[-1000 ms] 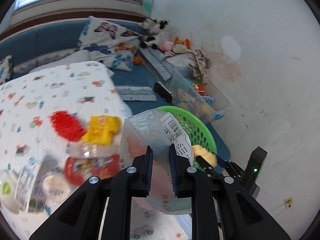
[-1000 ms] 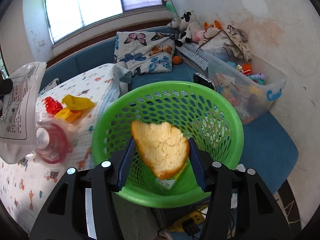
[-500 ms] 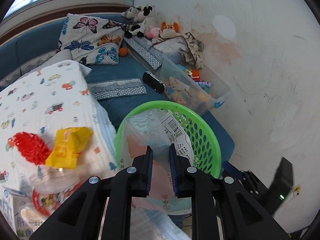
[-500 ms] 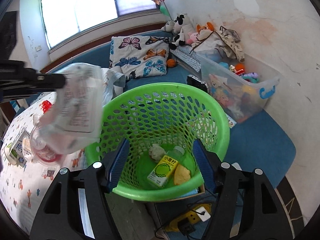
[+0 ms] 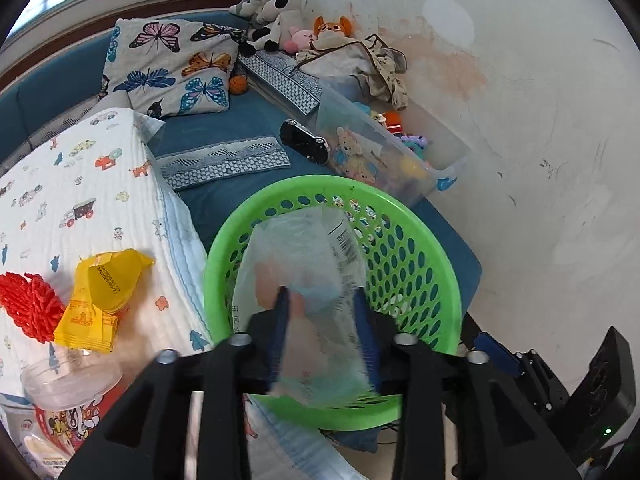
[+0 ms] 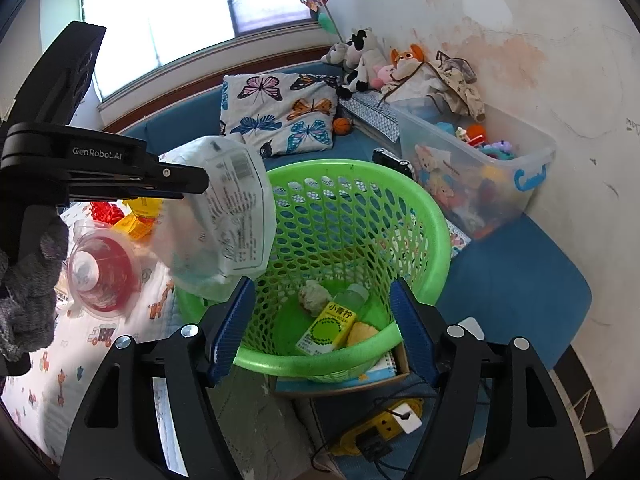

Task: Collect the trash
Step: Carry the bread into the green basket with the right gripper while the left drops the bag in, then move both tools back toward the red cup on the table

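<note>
The left gripper [image 5: 320, 332] hangs over the near-left rim of the green laundry-style basket [image 6: 436, 220], with a clear plastic bag [image 5: 304, 280] printed with a barcode between its fingers [image 5: 280, 320]. Those fingers have just been spreading, and in the left wrist view the bag is blurred and loose between the blue pads, no longer pinched flat. From the right wrist view the bag [image 6: 224, 216] sits at the tip of the left gripper [image 6: 200, 180], drooping partly over the basket's rim.

The right gripper [image 6: 320, 316] points into the basket with its fingers [image 6: 232, 328] wide apart and nothing between them; they too have been opening. On the basket's floor lie a yellow-green drink carton [image 6: 326, 328], a small clear bottle [image 6: 354, 294], a crumpled wad of paper [image 6: 314, 298] and a piece of bread [image 6: 362, 332].

On the cartoon-print quilt [image 5: 80, 208] beside the basket are a yellow wrapper [image 5: 100, 296], a red bristly thing [image 5: 28, 308] and a red tub with a clear lid [image 6: 104, 272]. A clear toy bin [image 6: 480, 168] stands behind the basket.
</note>
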